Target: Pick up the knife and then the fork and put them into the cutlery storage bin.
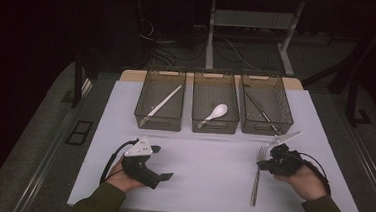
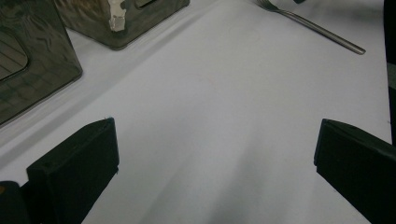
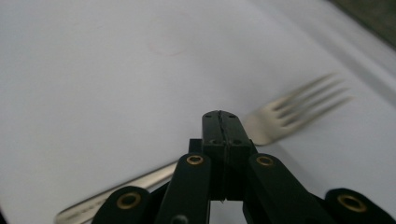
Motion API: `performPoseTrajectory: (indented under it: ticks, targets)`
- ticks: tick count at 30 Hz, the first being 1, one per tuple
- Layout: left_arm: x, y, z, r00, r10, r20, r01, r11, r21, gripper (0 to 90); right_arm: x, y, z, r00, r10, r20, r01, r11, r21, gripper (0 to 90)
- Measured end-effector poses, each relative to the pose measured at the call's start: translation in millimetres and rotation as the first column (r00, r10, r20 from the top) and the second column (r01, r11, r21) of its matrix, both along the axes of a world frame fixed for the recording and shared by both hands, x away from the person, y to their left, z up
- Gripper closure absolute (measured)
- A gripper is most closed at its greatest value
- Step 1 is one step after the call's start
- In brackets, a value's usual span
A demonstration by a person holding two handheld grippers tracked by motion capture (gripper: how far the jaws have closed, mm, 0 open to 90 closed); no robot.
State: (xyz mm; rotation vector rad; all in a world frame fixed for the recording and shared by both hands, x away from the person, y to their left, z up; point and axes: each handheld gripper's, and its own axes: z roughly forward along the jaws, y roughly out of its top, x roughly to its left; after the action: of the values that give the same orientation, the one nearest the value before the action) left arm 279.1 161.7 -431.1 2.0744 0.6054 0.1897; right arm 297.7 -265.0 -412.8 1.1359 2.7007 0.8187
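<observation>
A metal fork (image 1: pixel 257 177) lies on the white table (image 1: pixel 206 172) at the front right, tines pointing away. My right gripper (image 1: pixel 261 165) hovers at the fork's neck with its jaws pressed flat together and nothing between them. In the right gripper view the shut tips (image 3: pixel 222 117) stand just in front of the fork (image 3: pixel 299 108), which rests on the table behind them. My left gripper (image 1: pixel 163 162) is at the front left, jaws wide apart and empty. In the left gripper view its open jaws (image 2: pixel 215 163) frame bare table, with the fork (image 2: pixel 317 30) far off.
Three mesh bins stand in a row at the back. The left bin (image 1: pixel 140 113) holds a long pale utensil (image 1: pixel 163 104), the middle bin (image 1: pixel 214 127) a white spoon (image 1: pixel 216 112), the right bin (image 1: pixel 286 113) a dark slim utensil (image 1: pixel 261 108). Dark floor surrounds the table.
</observation>
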Motion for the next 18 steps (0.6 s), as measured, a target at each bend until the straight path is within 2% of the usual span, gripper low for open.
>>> performPoseTrajectory:
  ticks: [5, 9, 14, 18]
  targets:
    - [-0.1, 0.6, 0.3, 1.0, 0.0, 0.001, 0.0, 1.0, -0.003, 0.0, -12.7, 18.6, -6.3, 0.9974, 0.07, -0.017, -0.07, 0.9974, -0.015, 89.6]
    - [0.1, 0.4, 0.3, 1.0, -0.003, 0.004, 0.003, 1.0, 0.002, 0.0, -20.6, 25.8, -12.0, 0.9943, 0.101, -0.033, -0.102, 0.994, -0.038, 89.6]
    - [-0.3, 0.4, 0.3, 1.0, 0.001, 0.001, -0.001, 1.0, -0.004, 0.0, -26.7, 27.3, -15.7, 0.9934, 0.106, -0.045, -0.109, 0.992, -0.064, 89.7]
    - [-0.3, 0.3, 0.3, 1.0, -0.002, 0.0, 0.002, 1.0, 0.003, 0.0, -29.7, 26.8, -15.8, 0.9932, 0.109, -0.042, -0.111, 0.9918, -0.063, 89.7]
